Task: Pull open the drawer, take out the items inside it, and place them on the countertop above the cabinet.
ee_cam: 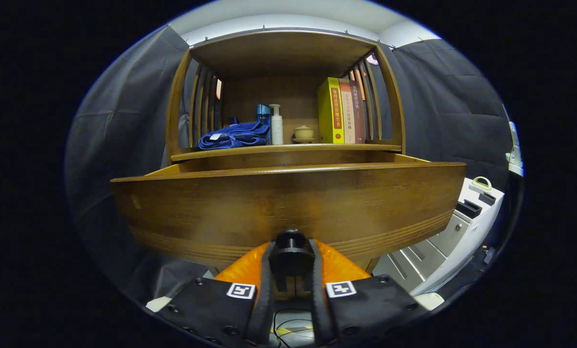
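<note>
A dark wooden drawer stands pulled out of the cabinet, its broad front panel just ahead of me. Its round dark knob sits between my two fingers, and my gripper is shut on it. The drawer's inside is hidden behind the front panel. Above it runs the wooden countertop, which holds a folded blue towel, a blue can, a white pump bottle, a small lidded cup on a saucer and a few upright books.
A slatted wooden hutch roofs the countertop, with slatted sides left and right. A white machine stands to the right of the drawer, close to its corner. Black cloth walls close in both sides.
</note>
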`<state>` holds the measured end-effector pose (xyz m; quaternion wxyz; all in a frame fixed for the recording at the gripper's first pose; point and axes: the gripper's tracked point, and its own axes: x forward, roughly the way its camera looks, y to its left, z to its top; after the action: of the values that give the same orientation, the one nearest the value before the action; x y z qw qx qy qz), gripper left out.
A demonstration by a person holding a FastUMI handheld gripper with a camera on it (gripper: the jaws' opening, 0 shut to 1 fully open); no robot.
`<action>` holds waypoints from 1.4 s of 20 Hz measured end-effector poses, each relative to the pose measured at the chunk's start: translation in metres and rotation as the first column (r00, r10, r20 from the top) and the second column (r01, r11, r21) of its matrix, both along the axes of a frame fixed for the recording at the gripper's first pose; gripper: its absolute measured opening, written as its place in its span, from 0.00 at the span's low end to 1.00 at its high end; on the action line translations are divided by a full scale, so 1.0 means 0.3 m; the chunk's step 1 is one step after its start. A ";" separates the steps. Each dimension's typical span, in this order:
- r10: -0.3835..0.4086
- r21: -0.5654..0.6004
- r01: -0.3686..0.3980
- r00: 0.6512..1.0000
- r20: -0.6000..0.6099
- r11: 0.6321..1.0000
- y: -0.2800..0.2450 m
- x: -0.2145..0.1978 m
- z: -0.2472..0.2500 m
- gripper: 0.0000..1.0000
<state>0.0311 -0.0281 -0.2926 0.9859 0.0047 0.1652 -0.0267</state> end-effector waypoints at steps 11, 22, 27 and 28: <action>0.049 -0.132 -0.030 0.989 0.141 0.991 0.074 -0.062 0.246 0.97; 0.058 -0.034 -0.057 0.997 0.051 0.998 -0.019 0.322 0.769 0.97; 0.070 0.085 -0.046 0.950 -0.304 0.995 -0.010 0.463 0.517 0.97; 0.071 0.102 -0.036 0.928 -0.365 0.994 -0.016 0.475 0.451 0.97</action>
<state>0.1737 -0.0330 -0.1573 0.9365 0.0412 0.3482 0.0074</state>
